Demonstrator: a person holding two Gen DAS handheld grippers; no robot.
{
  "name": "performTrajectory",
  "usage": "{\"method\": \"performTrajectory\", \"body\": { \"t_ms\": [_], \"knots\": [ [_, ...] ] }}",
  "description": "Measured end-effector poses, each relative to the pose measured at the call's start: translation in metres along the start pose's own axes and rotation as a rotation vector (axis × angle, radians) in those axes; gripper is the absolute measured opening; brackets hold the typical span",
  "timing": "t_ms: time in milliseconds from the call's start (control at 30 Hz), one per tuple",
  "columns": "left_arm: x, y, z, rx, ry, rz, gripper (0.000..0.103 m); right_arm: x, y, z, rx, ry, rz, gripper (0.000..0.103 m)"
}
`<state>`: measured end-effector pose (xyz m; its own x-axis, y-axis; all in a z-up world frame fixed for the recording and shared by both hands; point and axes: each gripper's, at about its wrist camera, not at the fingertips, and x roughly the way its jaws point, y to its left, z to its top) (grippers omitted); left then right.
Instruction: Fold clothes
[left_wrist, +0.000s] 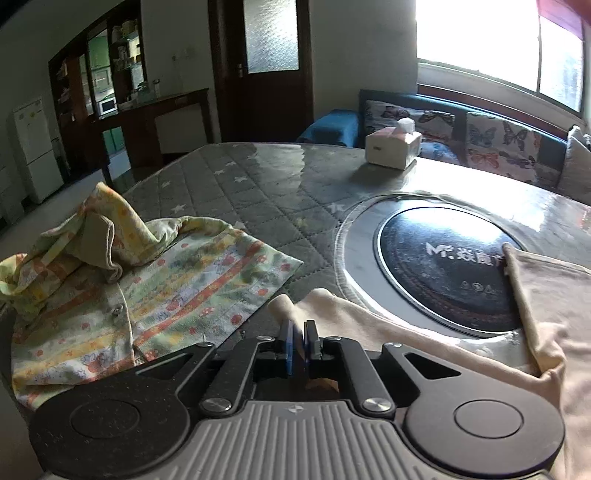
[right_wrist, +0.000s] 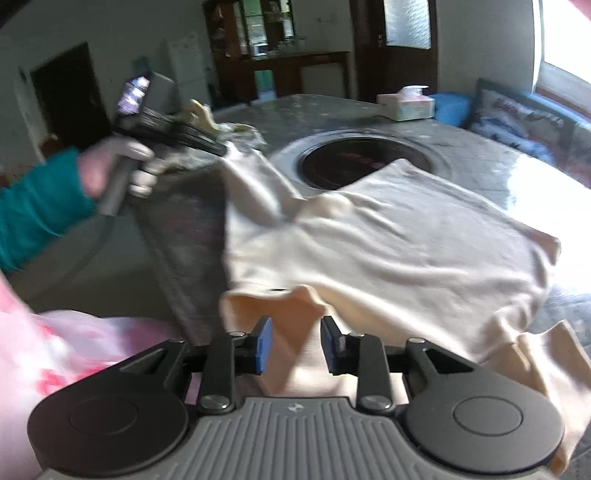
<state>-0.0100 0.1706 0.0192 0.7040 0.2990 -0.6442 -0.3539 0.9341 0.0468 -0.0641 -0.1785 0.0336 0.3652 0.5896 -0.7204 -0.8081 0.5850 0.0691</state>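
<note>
Cream cotton garment (right_wrist: 388, 236) lies spread across the quilted grey table (left_wrist: 229, 184); one corner is clenched between the left gripper (left_wrist: 299, 341) jaws, while the right gripper (right_wrist: 295, 341) jaws stand parted around another fold, pads clear of it. Risk: that unclamped fold may slide away, skewing the crease. Only the left wrist view shows the floral yellow shirt (left_wrist: 147, 284) beside its jaws; only the right shows the teal sleeve (right_wrist: 37, 206).

Left wrist view: I look low over the counter (left_wrist: 258, 184), angled down, facing the window, cream garment (left_wrist: 546, 314) close below. Right wrist view: same downward tilt, nearer the counter edge, garment close. Shared: inset hob (left_wrist: 443, 269), tissue box (left_wrist: 393, 149), garment.
</note>
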Motion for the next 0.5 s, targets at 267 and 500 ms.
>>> {"method": "performTrajectory", "body": {
  "t_ms": [267,500],
  "knots": [
    [-0.028,-0.044,-0.004,0.113,-0.01,-0.222,0.008,0.017,0.004,-0.007,-0.034,0.01,-0.041,0.004],
    [-0.038,-0.122,-0.015,0.242,0.009,-0.48,0.008,0.007,0.014,-0.017,-0.071,0.034,0.006,0.006]
  ]
}}
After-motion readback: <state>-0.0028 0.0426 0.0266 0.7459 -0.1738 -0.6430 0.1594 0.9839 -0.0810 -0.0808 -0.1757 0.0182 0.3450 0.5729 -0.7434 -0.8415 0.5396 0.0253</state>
